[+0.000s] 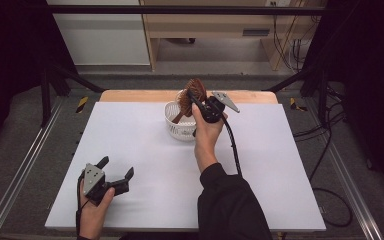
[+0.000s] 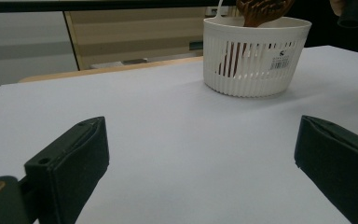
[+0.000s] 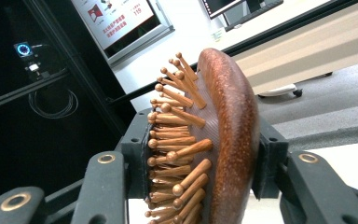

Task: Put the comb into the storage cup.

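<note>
A brown wooden hairbrush [image 1: 192, 94] with wooden pins stands tilted, its handle down inside a white slotted basket [image 1: 171, 122] at the table's far middle. My right gripper [image 1: 194, 98] is shut on the brush head, one pad on the pins, the other on the smooth back [image 3: 233, 140]. The brush head [image 2: 261, 10] rises above the basket's rim [image 2: 256, 25] in the left gripper view. My left gripper [image 1: 116, 167] rests open near the front left of the white table top [image 1: 145, 165], nothing between its jaws.
A wooden strip [image 1: 130, 95] edges the table's far side. Metal rails [image 1: 25, 170] run along both sides. Cables [image 1: 330, 150] lie on the floor at the right. A cabinet [image 1: 100, 35] and a wooden shelf [image 1: 210, 25] stand beyond the table.
</note>
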`<state>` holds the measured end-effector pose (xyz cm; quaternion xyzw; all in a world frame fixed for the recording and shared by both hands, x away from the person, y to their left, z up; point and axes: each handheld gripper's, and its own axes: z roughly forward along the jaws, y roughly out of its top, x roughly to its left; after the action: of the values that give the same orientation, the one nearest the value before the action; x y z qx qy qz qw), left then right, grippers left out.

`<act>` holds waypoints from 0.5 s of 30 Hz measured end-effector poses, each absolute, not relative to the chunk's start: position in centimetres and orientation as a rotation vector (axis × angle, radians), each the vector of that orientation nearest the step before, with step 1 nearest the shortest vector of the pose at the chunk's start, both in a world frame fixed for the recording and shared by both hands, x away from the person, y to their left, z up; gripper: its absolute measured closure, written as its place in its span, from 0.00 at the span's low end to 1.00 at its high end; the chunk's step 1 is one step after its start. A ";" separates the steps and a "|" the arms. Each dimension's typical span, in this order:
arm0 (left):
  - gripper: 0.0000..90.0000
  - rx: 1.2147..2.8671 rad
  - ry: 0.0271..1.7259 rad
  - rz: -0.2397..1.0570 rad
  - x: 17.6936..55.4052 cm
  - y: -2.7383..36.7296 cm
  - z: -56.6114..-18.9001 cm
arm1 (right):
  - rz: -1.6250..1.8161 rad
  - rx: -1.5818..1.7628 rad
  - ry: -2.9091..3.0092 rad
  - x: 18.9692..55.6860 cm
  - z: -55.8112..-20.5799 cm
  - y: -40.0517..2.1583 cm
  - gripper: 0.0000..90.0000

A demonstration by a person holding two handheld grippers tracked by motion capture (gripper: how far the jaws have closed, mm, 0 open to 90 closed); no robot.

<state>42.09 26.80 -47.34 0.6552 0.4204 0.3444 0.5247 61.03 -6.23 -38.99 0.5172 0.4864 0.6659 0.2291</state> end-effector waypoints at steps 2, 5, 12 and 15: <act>0.03 1.571 1.004 0.824 42.1 26.8 -47.3 | 1.837 1.430 1.336 61.0 -39.0 -6.2 0.57; 0.03 1.574 1.001 0.823 42.1 26.7 -47.3 | 1.841 1.434 1.333 61.1 -39.0 -6.2 0.57; 0.03 1.575 1.001 0.822 42.1 26.8 -47.3 | 1.840 1.435 1.336 61.1 -39.2 -6.2 0.57; 0.03 1.574 1.001 0.822 42.1 26.7 -47.3 | 1.839 1.435 1.339 61.1 -39.2 -6.2 0.57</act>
<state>42.10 26.74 -47.35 0.6578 0.4180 0.3436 0.5240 61.09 -6.15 -39.19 0.5199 0.4852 0.6664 0.2240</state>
